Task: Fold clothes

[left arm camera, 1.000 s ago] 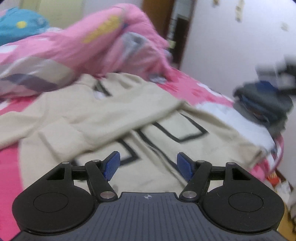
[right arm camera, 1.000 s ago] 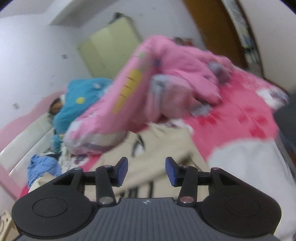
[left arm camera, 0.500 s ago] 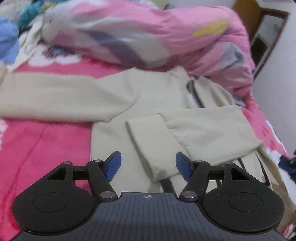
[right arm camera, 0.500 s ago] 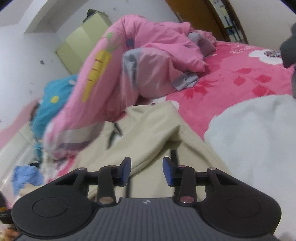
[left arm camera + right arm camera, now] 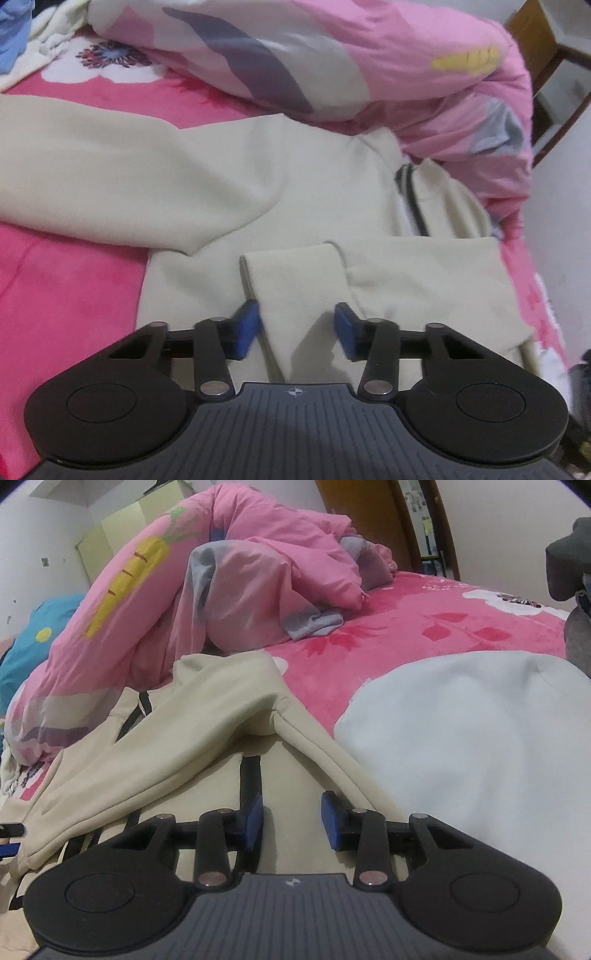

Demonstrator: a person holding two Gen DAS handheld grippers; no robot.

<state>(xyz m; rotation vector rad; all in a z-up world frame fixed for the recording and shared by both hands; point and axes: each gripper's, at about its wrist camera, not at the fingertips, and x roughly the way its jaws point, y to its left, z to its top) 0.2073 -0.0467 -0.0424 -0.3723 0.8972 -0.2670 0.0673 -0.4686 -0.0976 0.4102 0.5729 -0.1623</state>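
A beige sweatshirt (image 5: pixel 295 177) with black line print lies flat on the pink bed sheet (image 5: pixel 66 288). One sleeve (image 5: pixel 110 177) stretches out to the left; the other is folded across the chest and ends in a cuff (image 5: pixel 295 280). My left gripper (image 5: pixel 295 325) straddles that cuff with its jaws closing; the left pad touches the cuff's edge and the right pad stands clear of it. My right gripper (image 5: pixel 291 816) hovers low over the sweatshirt (image 5: pixel 207 731) near a black stripe. Its jaws are closing slightly, with only flat fabric below them.
A bunched pink duvet (image 5: pixel 332 55) lies along the far side of the sweatshirt, also seen in the right wrist view (image 5: pixel 258 572). A pale garment (image 5: pixel 461 738) lies to the right, with dark clothes (image 5: pixel 569 572) beyond. Wooden furniture (image 5: pixel 546 48) stands past the bed.
My left gripper swung over to the folded sleeve and came down around its cuff, its jaws narrowing. My right gripper sank towards the sweatshirt and its jaws narrowed a little.
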